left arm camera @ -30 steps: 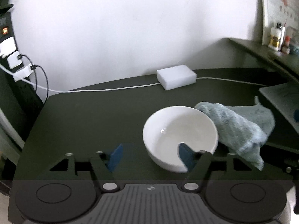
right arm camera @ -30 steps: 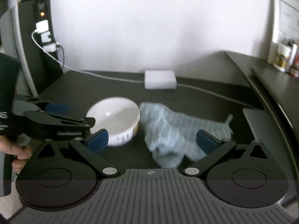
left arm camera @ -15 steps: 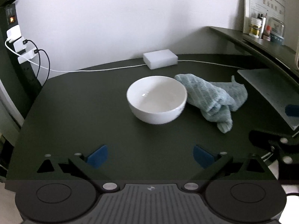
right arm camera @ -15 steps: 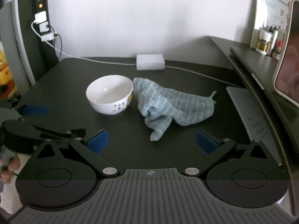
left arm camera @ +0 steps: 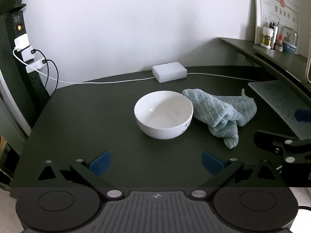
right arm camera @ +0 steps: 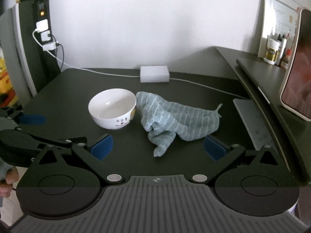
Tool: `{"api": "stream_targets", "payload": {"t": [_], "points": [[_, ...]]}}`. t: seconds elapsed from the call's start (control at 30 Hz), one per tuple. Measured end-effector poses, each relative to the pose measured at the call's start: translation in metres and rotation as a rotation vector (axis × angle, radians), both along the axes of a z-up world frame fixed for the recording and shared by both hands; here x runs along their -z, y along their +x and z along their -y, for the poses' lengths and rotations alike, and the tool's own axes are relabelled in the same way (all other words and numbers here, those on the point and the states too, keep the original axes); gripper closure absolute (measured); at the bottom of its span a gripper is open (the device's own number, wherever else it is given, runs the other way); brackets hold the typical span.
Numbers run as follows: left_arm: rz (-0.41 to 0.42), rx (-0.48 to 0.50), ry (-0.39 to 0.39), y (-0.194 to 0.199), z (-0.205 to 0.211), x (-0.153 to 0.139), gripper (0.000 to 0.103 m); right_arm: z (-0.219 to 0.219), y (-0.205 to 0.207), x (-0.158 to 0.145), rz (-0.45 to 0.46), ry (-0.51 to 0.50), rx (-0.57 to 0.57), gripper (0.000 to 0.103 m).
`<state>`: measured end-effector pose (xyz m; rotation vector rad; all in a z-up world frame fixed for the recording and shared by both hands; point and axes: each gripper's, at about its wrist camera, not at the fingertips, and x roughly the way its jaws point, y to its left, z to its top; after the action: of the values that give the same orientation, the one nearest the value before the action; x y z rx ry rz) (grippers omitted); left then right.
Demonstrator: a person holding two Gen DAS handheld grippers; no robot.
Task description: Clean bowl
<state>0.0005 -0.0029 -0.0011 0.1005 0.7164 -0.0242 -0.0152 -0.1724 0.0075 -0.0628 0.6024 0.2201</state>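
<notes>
Your left tongs [left arm camera: 155, 162] hang released over the near part of the dark table [left arm camera: 87, 116], blue pads spread wide with nothing between them. Your right tongs [right arm camera: 157, 147] are likewise released, their pads flanking the drooping near corner of the blue-grey cloth [right arm camera: 175, 120] without touching it.

Ahead of the left tongs, the white bowl [left arm camera: 163, 114] sits upright near the middle of the table, empty, with bare tabletop on its near and left sides. Its right rim touches the crumpled cloth, which spreads away to the right. In the right wrist view a small printed mark faces you on the bowl's wall.

Behind both, near the table's far edge, a white block [left arm camera: 169, 74] lies against a white cable [left arm camera: 116, 81] that runs left to the chargers [left arm camera: 29, 58] on a power strip. To the right, a pale flat sheet [right arm camera: 250, 120] lies at the table's edge beneath a raised shelf [right arm camera: 272, 89] carrying small bottles [right arm camera: 273, 53]. Your hand [right arm camera: 7, 176] shows at the lower left of the right wrist view.
</notes>
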Motion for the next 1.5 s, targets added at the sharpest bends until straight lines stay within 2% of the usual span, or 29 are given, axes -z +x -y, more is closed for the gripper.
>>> {"api": "stream_targets", "payload": {"t": [1.37,1.5], "points": [[0.004,-0.002,0.035,0.0016,0.0006,-0.003,0.001,-0.0069,-0.0016,-0.0045,0.0,-0.015,-0.011,0.0],[0.0,-0.01,0.041,0.0012,0.0031,-0.0008,0.003,-0.0085,-0.0021,-0.0032,0.002,-0.025,-0.019,0.0]]}}
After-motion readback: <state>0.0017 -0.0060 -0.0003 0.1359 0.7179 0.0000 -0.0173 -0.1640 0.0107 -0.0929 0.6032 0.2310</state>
